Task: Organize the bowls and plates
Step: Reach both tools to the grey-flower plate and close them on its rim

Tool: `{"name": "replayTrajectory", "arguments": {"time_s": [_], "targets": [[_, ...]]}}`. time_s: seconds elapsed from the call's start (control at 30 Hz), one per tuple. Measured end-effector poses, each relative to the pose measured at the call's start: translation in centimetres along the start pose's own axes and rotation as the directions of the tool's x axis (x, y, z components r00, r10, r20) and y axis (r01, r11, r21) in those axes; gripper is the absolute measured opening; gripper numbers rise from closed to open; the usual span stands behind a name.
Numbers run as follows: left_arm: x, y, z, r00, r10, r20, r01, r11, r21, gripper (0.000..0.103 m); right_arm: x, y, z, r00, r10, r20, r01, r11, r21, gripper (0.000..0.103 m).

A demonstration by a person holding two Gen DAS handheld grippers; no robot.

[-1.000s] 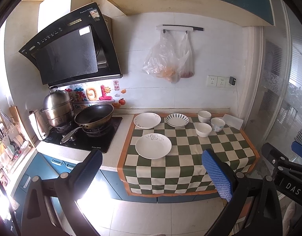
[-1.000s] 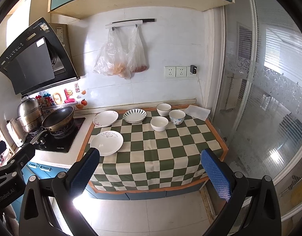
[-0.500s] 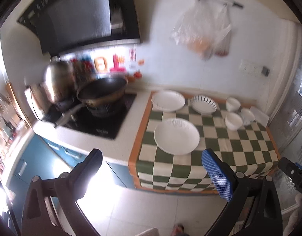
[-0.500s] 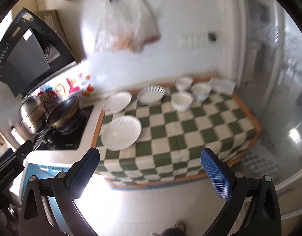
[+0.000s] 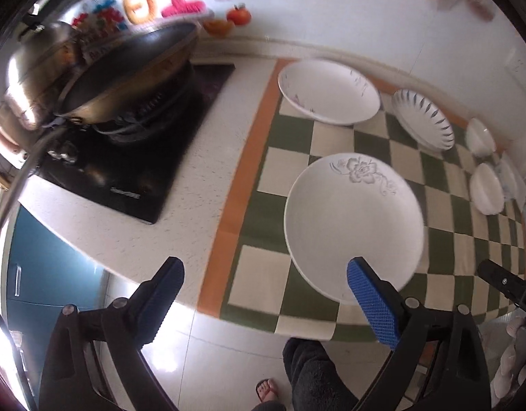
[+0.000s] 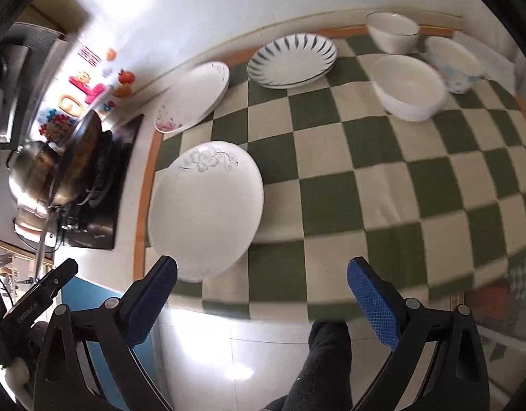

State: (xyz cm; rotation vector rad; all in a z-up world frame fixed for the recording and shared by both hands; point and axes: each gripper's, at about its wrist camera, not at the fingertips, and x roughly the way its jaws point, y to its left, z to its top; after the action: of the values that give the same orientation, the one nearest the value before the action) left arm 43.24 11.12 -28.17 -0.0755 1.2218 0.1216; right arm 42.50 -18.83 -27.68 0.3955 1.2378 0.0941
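Observation:
A large white plate with a grey flower (image 5: 352, 219) (image 6: 208, 209) lies at the front left of the green checked cloth (image 5: 451, 239) (image 6: 383, 185). Behind it lie a white plate with small flowers (image 5: 328, 90) (image 6: 194, 96) and a blue-striped plate (image 5: 422, 120) (image 6: 292, 54). Three white bowls stand at the back right (image 6: 408, 87) (image 6: 393, 32) (image 6: 454, 65). My left gripper (image 5: 264, 284) is open over the counter's front edge, its right fingertip over the large plate's near rim. My right gripper (image 6: 261, 284) is open, its left fingertip by the same plate's near rim.
A black cooktop (image 5: 133, 157) with a dark wok (image 5: 126, 78) and a steel pot (image 5: 33, 78) sits left of the cloth. The tiled wall runs along the back. The person's leg and foot (image 5: 311, 373) and the tiled floor show below the counter edge.
Both grippers have moved forward and down, from far back in the room to the counter's front edge by the large plate. Both stay open.

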Motion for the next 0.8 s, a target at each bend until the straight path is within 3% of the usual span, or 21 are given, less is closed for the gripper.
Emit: {"name": "replayTrajectory", "arguments": {"time_s": [0.1, 0.23, 0.47, 0.53, 0.67, 0.7, 0.8], "targets": [[4.0, -0.8, 2.2, 0.997, 0.021, -0.068, -0.02, 1.0, 0.01, 0.097, 5.4, -0.2, 3.8, 0.996, -0.005, -0.085, 0.005, 1.0, -0.006, 0.1], [8.4, -1.1, 4.5, 0.988, 0.014, -0.157, -0.014, 1.0, -0.004, 0.089, 11.1, -0.6, 7.3, 0.983, -0.021, -0.181, 0.019, 1.0, -0.013, 0.093], [12.4, -1.4, 6.0, 0.969, -0.015, -0.248, 0.014, 1.0, -0.006, 0.074, 17.1, -0.8, 10.3, 0.958, -0.031, -0.286, 0.027, 0.999, -0.02, 0.08], [13.2, -1.7, 6.1, 0.962, -0.026, -0.27, 0.025, 1.0, -0.005, 0.066, 18.2, -0.5, 10.6, 0.952, -0.025, -0.306, 0.018, 1.0, -0.026, 0.076], [14.4, -2.1, 5.9, 0.949, -0.055, -0.311, 0.056, 0.998, -0.005, 0.043, 20.2, 0.3, 10.3, 0.933, -0.025, -0.359, 0.007, 0.999, -0.052, 0.058], [14.4, -2.3, 5.9, 0.946, -0.077, -0.316, 0.078, 0.997, -0.008, 0.041, 20.2, 0.6, 10.1, 0.934, -0.03, -0.355, 0.008, 0.998, -0.064, 0.056], [14.2, -3.2, 5.8, 0.943, -0.101, -0.317, 0.109, 0.994, 0.011, 0.034, 21.0, 1.1, 10.3, 0.933, -0.012, -0.361, -0.012, 0.998, -0.066, 0.037]]}}
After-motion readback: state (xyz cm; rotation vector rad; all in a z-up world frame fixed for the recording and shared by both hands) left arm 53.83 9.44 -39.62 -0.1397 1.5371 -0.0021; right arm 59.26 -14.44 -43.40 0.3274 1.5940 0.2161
